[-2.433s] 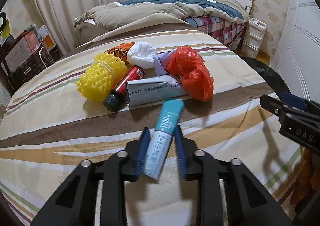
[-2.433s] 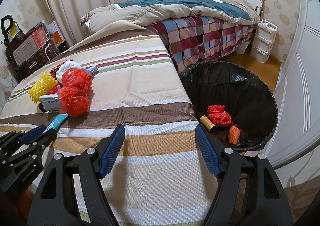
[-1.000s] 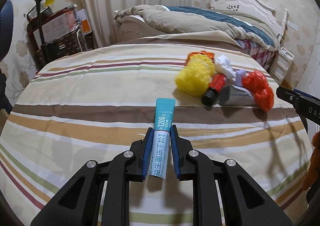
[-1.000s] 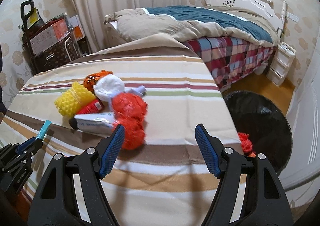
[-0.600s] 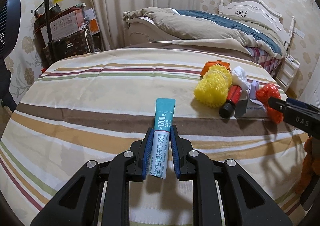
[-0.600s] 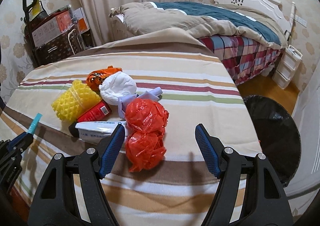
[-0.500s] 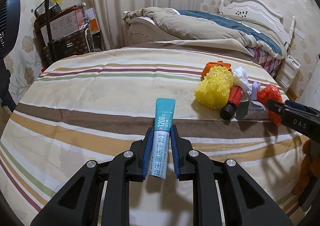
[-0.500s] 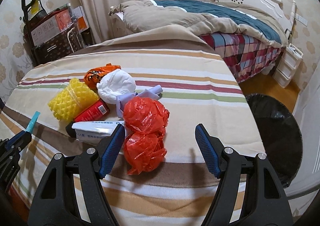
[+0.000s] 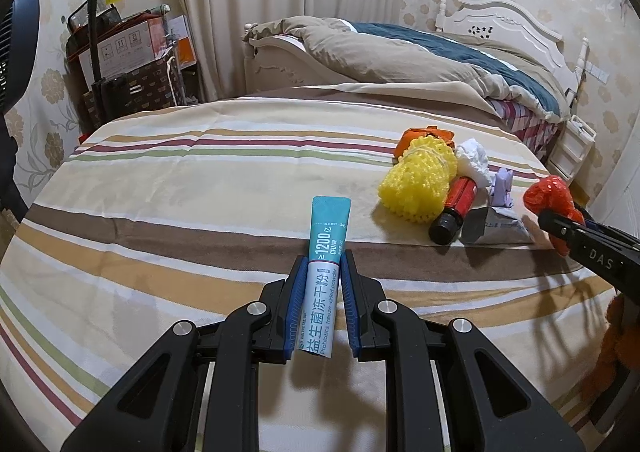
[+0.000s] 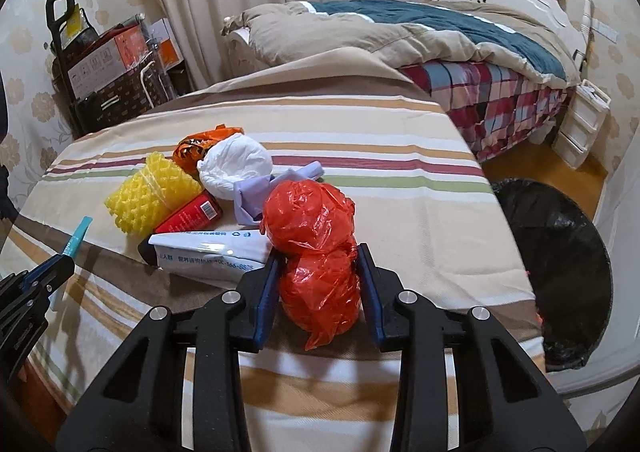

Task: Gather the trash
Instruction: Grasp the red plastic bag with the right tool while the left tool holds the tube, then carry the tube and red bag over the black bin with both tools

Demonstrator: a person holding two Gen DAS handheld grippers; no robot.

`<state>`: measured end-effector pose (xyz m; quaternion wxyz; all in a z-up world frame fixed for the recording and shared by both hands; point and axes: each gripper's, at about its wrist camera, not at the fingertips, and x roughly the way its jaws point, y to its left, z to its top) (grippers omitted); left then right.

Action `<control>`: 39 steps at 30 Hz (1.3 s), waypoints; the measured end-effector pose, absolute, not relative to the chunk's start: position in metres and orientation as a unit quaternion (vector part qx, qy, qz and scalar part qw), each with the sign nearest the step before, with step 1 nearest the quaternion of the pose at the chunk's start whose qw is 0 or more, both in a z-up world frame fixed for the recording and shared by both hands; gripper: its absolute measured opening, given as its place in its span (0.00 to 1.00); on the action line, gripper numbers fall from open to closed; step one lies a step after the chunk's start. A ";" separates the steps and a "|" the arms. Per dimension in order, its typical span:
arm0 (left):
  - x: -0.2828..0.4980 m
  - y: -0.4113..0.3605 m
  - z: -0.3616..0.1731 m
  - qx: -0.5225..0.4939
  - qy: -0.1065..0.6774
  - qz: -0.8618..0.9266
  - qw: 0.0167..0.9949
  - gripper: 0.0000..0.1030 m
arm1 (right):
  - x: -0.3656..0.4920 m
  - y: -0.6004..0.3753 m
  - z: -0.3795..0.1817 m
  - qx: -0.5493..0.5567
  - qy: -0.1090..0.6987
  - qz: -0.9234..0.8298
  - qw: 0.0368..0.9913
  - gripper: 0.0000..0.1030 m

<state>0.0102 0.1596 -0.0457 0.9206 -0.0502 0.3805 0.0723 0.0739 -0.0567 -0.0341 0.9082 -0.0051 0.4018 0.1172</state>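
My left gripper (image 9: 323,264) is shut on a teal-and-white powder sachet (image 9: 330,228), held just above the striped cloth. My right gripper (image 10: 318,256) straddles the near lobe of a red plastic bag (image 10: 308,211); its jaws are closing and both blue pads press into the bag's sides. Behind the bag lies a pile: a grey-white packet (image 10: 208,250), a red bottle (image 10: 190,217), a yellow foam net (image 10: 152,191), a white crumpled wad (image 10: 234,165), a lilac scrap (image 10: 260,191) and an orange wrapper (image 10: 196,141).
A black-lined trash bin (image 10: 560,252) stands on the floor off the cloth's right edge. A bed with quilts (image 10: 400,35) fills the back. Boxes and a trolley (image 10: 104,67) stand at the back left, and white drawers (image 10: 580,119) at the far right.
My right gripper's jaws have come together from wide open onto the red bag. The left gripper has stayed still with the sachet in it.
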 end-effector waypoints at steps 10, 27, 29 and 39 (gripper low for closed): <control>0.006 0.137 -0.031 -0.054 0.369 0.045 0.927 0.20 | 0.059 -0.098 -0.028 0.016 0.393 0.084 0.916 0.34; 0.028 0.023 -0.002 -0.007 0.335 -0.067 0.940 0.20 | 0.049 -0.183 -0.017 0.046 0.368 0.008 0.929 0.34; 0.035 0.004 0.001 -0.001 0.330 -0.082 0.940 0.20 | 0.050 -0.195 -0.016 0.050 0.364 -0.001 0.930 0.34; 0.070 -0.065 0.001 0.016 0.334 -0.131 0.933 0.20 | 0.062 -0.245 -0.018 0.067 0.358 -0.038 0.931 0.34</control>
